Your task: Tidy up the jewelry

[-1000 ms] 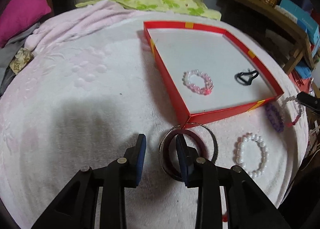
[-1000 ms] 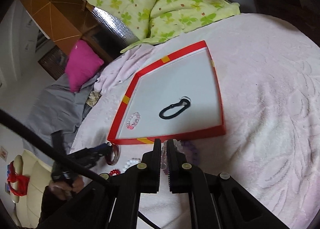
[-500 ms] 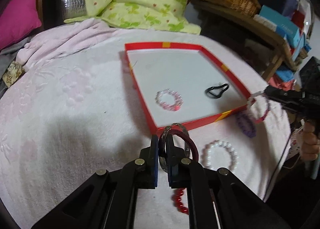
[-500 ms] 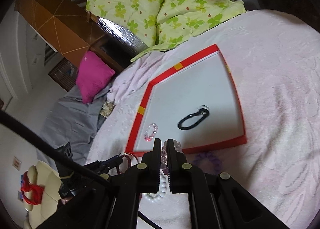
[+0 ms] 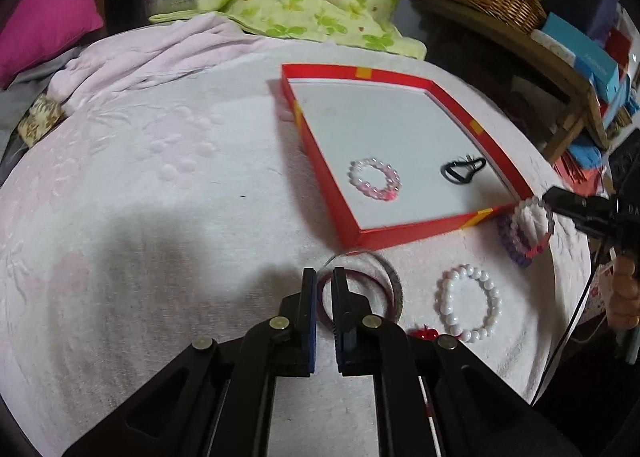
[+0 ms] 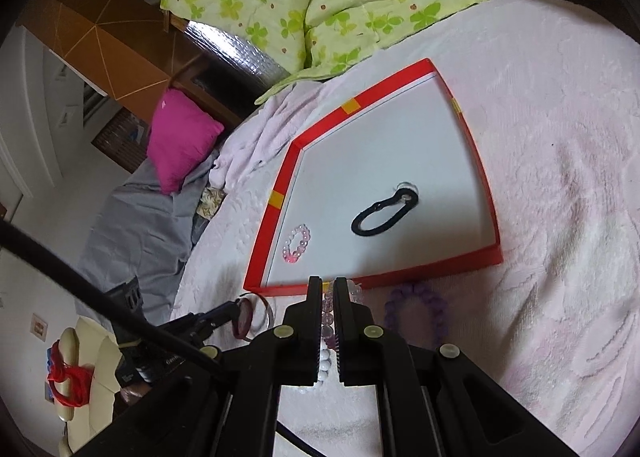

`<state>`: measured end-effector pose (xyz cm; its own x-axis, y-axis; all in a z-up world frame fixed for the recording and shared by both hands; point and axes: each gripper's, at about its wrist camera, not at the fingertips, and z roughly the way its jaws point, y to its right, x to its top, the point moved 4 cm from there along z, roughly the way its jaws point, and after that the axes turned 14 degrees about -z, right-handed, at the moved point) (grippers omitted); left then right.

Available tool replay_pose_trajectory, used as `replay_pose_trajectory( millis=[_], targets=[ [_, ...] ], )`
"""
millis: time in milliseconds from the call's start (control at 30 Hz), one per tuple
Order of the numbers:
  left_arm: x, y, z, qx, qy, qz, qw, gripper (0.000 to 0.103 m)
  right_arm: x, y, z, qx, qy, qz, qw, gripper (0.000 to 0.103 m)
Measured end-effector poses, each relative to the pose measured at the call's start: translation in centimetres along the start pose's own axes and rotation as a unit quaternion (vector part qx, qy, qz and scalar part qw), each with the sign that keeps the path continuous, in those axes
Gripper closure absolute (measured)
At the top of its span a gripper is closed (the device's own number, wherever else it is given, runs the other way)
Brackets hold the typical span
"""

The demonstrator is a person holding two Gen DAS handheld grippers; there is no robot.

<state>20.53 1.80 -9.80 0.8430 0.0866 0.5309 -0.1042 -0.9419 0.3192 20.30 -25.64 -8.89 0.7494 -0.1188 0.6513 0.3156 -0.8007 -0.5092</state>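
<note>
Since a second ago your left gripper (image 5: 324,277) has closed from straddling the dark red bangle (image 5: 360,281) to pinching its rim together with the thin silver bangle (image 5: 394,277), both just outside the red tray's (image 5: 320,145) near corner. On the pale pink blanket (image 5: 160,177), that tray holds a pink bead bracelet (image 5: 375,179) and a black hair tie (image 5: 463,170). Your right gripper (image 6: 327,289) is clamped on a clear-and-pink bead bracelet (image 6: 329,317), beside the purple bracelet (image 6: 416,309). The white pearl bracelet (image 5: 469,303) lies loose nearby
</note>
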Motion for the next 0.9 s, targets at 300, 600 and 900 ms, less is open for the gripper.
replay_pose_trajectory(
  millis=[300, 600, 900],
  targets=[
    [-0.8, 0.6, -0.1, 0.004, -0.006, 0.024, 0.9997, 0.095, 0.0, -0.8, 0.6, 0.003, -0.003, -0.008, 1.0, 0.097],
    [-2.3, 2.7, 0.9, 0.028, -0.007, 0.064, 0.9975, 0.021, -0.3, -0.6, 1.3, -0.007, -0.016, -0.01, 1.0, 0.097],
    [-2.4, 2.8, 2.4, 0.052, -0.016, 0.067, 0.9963, 0.04, -0.5, -0.9, 1.5, -0.01, -0.021, -0.02, 1.0, 0.097]
  ],
)
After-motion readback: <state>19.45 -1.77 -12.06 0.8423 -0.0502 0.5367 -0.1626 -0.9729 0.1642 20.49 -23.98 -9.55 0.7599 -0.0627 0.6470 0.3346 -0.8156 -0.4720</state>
